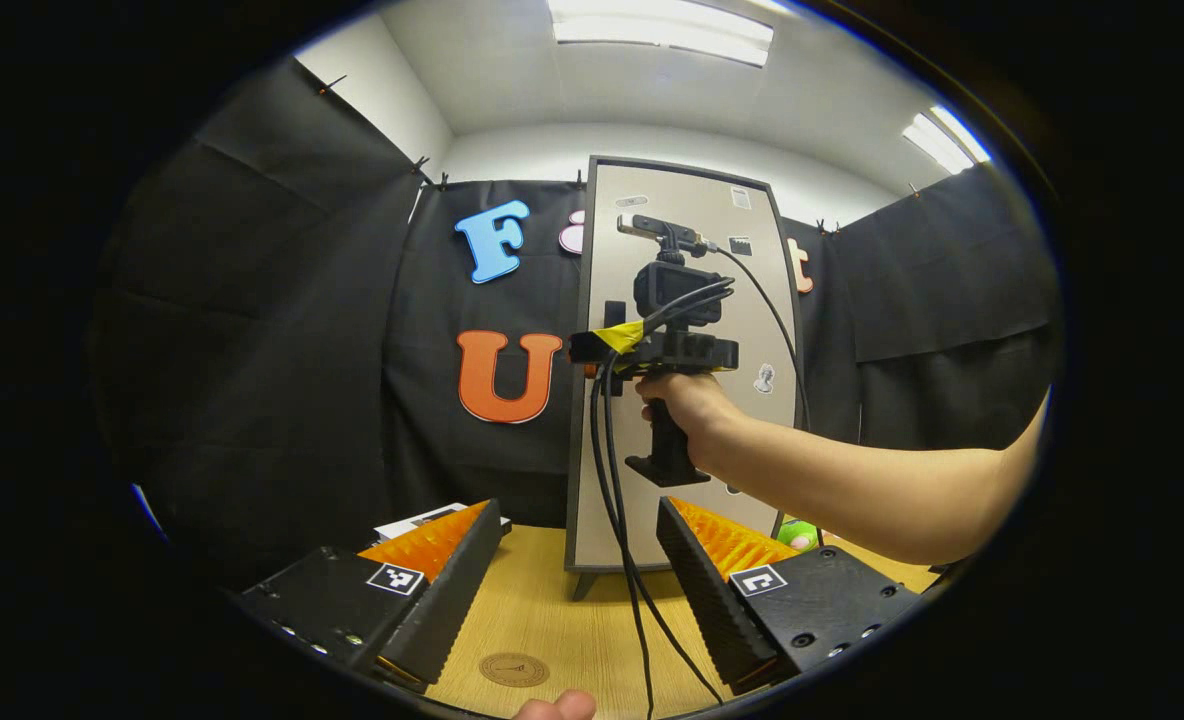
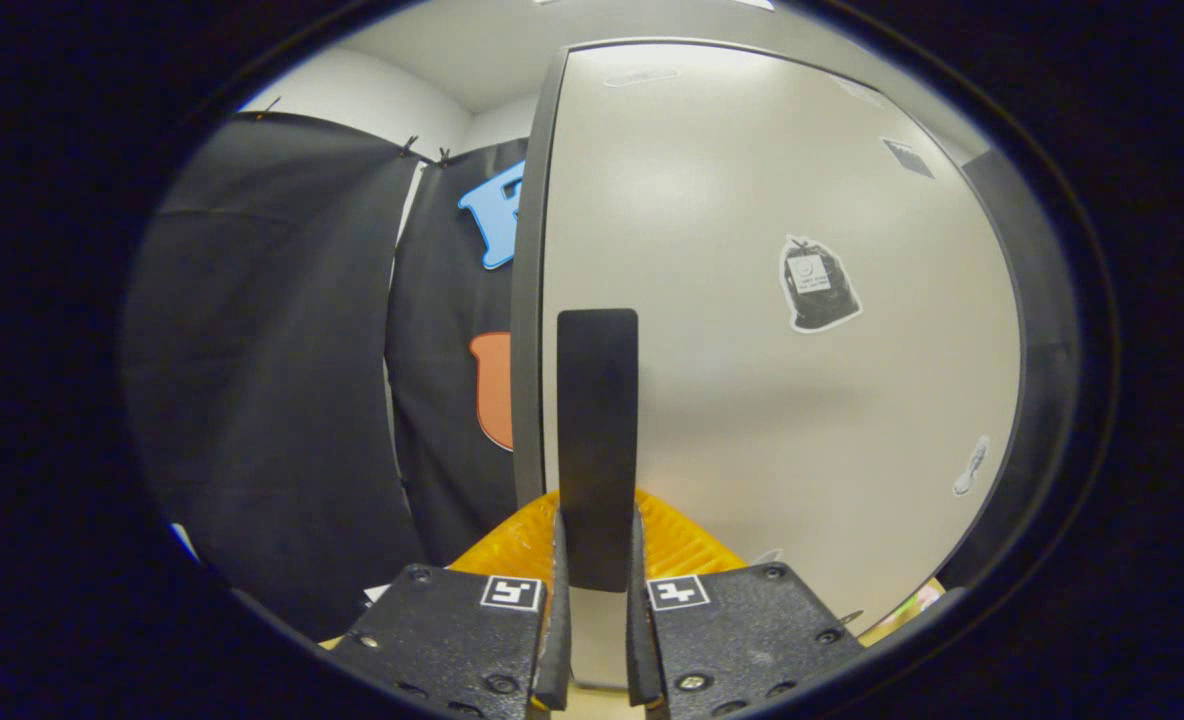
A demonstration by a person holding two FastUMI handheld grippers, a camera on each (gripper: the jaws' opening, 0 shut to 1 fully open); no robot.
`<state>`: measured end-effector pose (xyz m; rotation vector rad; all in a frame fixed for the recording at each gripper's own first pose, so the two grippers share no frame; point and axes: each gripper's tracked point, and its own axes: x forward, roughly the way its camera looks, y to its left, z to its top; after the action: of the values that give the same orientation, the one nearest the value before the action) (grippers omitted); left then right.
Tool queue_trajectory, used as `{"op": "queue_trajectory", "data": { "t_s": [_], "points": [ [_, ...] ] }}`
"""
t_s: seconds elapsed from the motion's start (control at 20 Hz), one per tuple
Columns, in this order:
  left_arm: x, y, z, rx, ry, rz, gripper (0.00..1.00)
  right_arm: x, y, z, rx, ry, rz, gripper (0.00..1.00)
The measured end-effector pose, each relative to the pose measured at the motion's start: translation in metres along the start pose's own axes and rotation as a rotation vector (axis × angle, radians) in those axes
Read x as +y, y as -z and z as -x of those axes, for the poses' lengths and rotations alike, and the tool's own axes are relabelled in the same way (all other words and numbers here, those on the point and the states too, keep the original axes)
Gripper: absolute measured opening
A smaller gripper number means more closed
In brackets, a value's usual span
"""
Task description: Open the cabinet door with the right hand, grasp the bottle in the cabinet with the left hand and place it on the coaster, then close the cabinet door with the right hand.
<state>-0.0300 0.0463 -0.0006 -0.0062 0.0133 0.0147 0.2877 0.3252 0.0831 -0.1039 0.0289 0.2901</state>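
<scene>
A tall cabinet stands on the wooden table with its beige door [image 1: 682, 450] flat in the dark frame. Its black vertical handle [image 2: 597, 420] sits between the fingers of my right gripper [image 2: 598, 525], which press on it from both sides. In the left gripper view that right gripper [image 1: 597, 350] is held by a hand [image 1: 687, 405] at the door's left edge. My left gripper [image 1: 578, 510] hovers low over the table, open with nothing between its fingers. A round brown coaster [image 1: 514, 669] lies on the table just below it. The bottle is hidden behind the door.
Black cables [image 1: 620, 520] hang from the right gripper down in front of the door. A white and black flat item [image 1: 422, 519] lies left of the cabinet and something green [image 1: 800, 533] sits at its right foot. A fingertip [image 1: 555, 707] shows at the table's [image 1: 562, 610] near edge.
</scene>
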Motion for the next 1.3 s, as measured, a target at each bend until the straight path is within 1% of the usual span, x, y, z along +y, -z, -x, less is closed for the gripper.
{"op": "queue_trajectory", "data": {
  "t_s": [0.1, 0.3, 0.5, 0.85, 1.15, 1.3],
  "points": [
    [0.001, -0.002, 0.000, -0.003, -0.003, 0.000, 0.95, 0.001, 0.001, 0.000, 0.000, -0.003, -0.004, 0.20],
    [0.002, -0.004, 0.001, -0.006, -0.003, 0.000, 0.95, 0.001, 0.001, 0.003, 0.011, -0.004, -0.003, 0.20],
    [0.003, -0.005, 0.002, -0.004, -0.007, -0.009, 0.95, 0.005, 0.001, 0.018, 0.030, -0.058, -0.018, 0.21],
    [-0.002, -0.006, 0.005, -0.006, -0.012, -0.017, 0.95, 0.007, -0.002, 0.071, 0.023, -0.170, -0.020, 0.21],
    [-0.012, -0.009, 0.012, -0.013, -0.011, -0.021, 0.95, -0.001, -0.005, 0.109, 0.016, -0.226, -0.019, 0.20],
    [-0.019, -0.008, 0.015, -0.015, -0.006, -0.030, 0.95, -0.005, -0.003, 0.116, 0.018, -0.244, -0.021, 0.21]
  ]
}}
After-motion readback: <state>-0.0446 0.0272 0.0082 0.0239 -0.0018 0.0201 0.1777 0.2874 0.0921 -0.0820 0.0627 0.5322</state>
